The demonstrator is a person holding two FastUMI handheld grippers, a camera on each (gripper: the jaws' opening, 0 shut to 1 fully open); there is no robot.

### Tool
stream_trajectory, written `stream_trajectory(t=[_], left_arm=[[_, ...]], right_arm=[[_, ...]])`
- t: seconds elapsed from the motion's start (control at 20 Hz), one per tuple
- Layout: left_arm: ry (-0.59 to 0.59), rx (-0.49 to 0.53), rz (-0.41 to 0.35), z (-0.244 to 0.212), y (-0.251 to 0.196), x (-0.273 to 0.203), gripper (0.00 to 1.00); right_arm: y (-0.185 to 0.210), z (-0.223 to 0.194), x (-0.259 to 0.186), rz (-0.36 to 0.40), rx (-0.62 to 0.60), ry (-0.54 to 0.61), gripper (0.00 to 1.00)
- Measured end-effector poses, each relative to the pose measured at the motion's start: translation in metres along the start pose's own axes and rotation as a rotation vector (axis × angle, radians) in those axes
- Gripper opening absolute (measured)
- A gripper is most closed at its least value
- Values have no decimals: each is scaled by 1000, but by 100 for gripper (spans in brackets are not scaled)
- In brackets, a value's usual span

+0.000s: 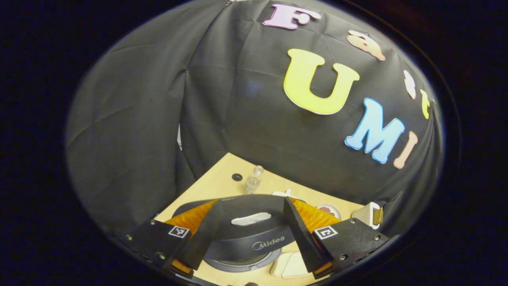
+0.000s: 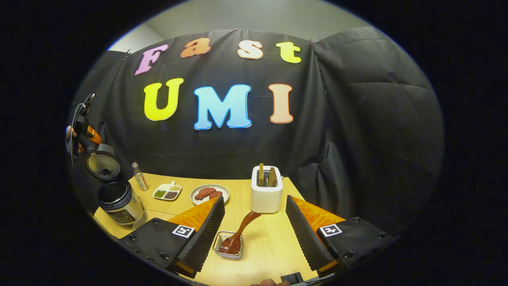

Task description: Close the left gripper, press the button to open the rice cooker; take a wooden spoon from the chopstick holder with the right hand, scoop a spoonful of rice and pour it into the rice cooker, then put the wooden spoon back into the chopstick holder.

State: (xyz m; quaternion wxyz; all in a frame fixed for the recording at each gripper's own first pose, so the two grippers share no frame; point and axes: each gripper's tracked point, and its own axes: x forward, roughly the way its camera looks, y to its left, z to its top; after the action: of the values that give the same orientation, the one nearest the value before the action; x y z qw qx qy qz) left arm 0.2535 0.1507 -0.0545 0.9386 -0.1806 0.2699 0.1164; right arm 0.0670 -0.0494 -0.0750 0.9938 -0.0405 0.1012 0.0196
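Your rice cooker (image 2: 119, 202) stands at the table's left edge with its lid (image 2: 103, 166) swung up, so the button step reads as done and the pot is ready to receive rice. In the left gripper view, your left gripper (image 1: 248, 234) hangs above that raised lid (image 1: 246, 226), fingers spread wide with nothing between them; you hold it up there, I judge, to stay clear of the pot's mouth. Your right gripper (image 2: 256, 234) is also spread wide and holds nothing. The wooden spoon (image 2: 238, 234) lies between its fingers but untouched, bowl down in a small wire basket (image 2: 228, 246), handle leaning up toward the white chopstick holder (image 2: 266, 188) just behind. Whether the spoon's handle touches the holder cannot be told. The spoon rests where scooping would start, so the grasp is likely next. A sauce dish (image 2: 167, 191), a plate of meat (image 2: 209, 193) and a small bottle (image 2: 139, 176) sit between cooker and holder, near the carrying path.
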Motion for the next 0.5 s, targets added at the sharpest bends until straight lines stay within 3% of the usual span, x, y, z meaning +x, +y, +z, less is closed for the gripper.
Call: stream_trajectory(t=[0.15,0.3,0.35,0.4,0.5], left_arm=[[42,16,23,-42,-6,-7,94],[77,67,59,-77,-9,-6,98],[99,101,68,-91,-10,-4,94],[119,126,76,-104,-10,-2,100],[157,156,92,-133,-7,6,98]], right_arm=[[-1,-2,11,53,-28,6,98],[-6,1,20,91,-53,0,99],[-5,2,22,113,-51,-8,99],[-4,3,24,132,-48,-12,99],[-3,1,28,171,-50,-11,99]])
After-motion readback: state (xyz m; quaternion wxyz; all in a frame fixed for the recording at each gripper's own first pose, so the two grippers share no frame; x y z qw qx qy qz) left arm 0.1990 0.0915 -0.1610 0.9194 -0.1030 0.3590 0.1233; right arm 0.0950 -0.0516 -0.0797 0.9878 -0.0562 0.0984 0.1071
